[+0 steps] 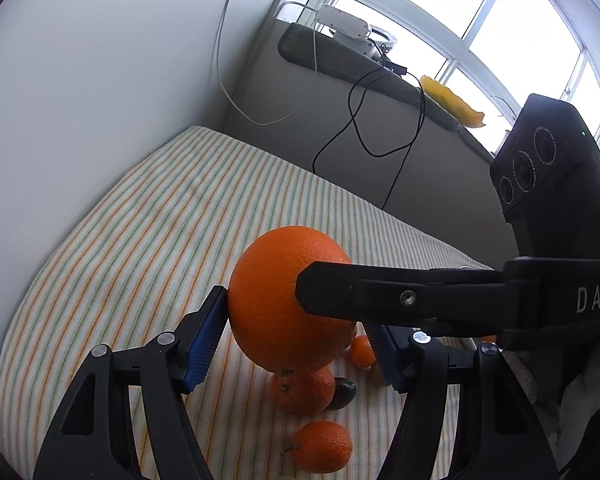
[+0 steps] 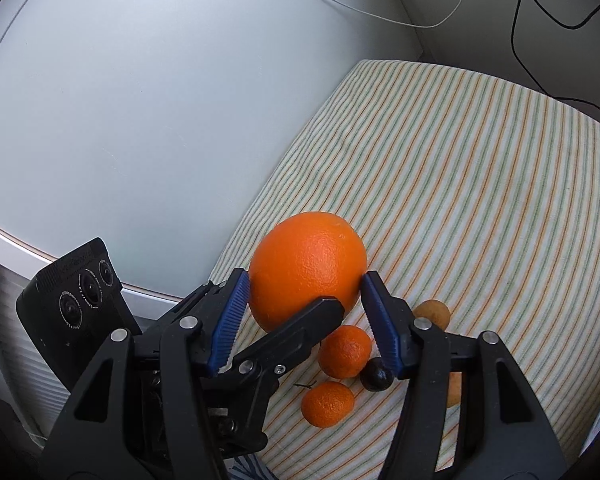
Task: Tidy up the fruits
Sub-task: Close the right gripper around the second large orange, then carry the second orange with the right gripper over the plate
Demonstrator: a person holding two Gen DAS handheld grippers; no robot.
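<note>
While large orange (image 1: 284,300) hangs above striped bed (image 1: 140,220), both left gripper (image 1: 296,334) and right gripper (image 2: 304,320) fingers clamp it, crossed. Three mandarins (image 2: 345,350), dark fruit (image 2: 376,376), brownish fruit (image 2: 432,314) lie loose below. Sorting barely begun.

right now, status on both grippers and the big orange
Left gripper and right gripper both clamped on big orange. Orange held above striped cloth. Small fruits directly beneath.
</note>
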